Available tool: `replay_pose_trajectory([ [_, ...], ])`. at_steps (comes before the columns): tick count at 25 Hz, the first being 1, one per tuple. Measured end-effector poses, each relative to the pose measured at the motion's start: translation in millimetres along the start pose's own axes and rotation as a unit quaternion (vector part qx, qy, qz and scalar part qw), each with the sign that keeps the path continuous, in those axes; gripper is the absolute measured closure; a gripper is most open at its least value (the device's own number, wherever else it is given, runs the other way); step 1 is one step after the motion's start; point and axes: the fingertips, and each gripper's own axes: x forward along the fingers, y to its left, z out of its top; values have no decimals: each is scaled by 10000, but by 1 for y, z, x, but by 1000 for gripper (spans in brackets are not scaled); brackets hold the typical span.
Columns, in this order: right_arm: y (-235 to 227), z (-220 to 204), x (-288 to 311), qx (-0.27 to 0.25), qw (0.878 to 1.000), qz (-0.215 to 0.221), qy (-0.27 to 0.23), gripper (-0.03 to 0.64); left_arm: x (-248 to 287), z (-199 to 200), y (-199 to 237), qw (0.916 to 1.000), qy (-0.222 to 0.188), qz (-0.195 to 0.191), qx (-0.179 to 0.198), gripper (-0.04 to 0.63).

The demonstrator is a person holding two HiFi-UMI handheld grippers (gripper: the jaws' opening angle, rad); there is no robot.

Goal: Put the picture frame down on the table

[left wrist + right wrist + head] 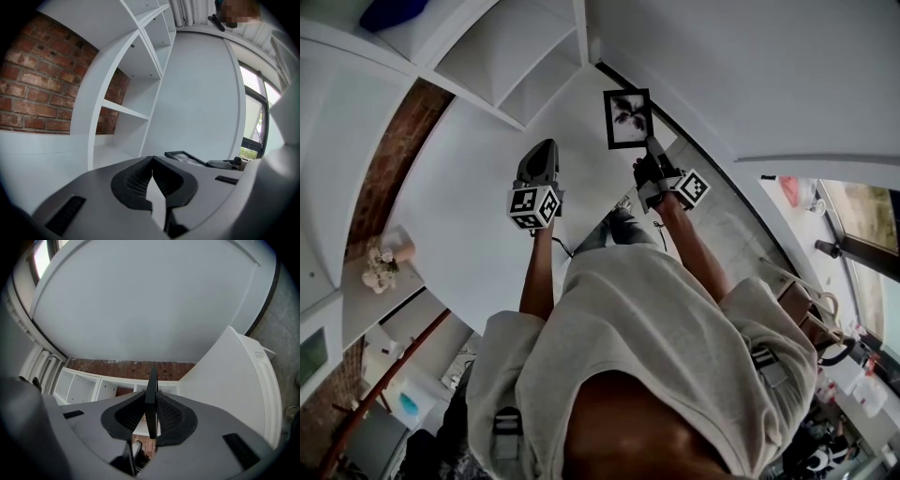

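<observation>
Head view: right gripper (652, 155) pinches the frame's (628, 118) near edge, frame upright beyond it over the table (469, 206); left gripper (542, 150) closed, empty, left.

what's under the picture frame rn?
Only bare white table shows below the picture frame, which the right gripper holds by its edge. The patch straight behind the frame is covered, so anything there can't be seen.

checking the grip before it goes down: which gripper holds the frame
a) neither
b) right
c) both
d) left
b: the right gripper is clamped on the edge of the frame, while the left gripper is shut with nothing between its jaws.
</observation>
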Motion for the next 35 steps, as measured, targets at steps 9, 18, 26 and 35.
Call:
replay_pose_trajectory([
  [9,-26,-8,5,-2,9994,-302,138,530,6,-22,5,9997,205,15,-136,578],
  [18,-49,-20,17,-51,9968,-737,295,529,8,-30,11,9994,225,62,-251,578],
  [26,-61,-26,35,-68,9950,-961,257,529,2,-29,18,9992,196,71,-326,578],
  [35,-69,-28,55,63,9938,-1113,6,527,1,-30,19,9991,170,-2,-385,578],
])
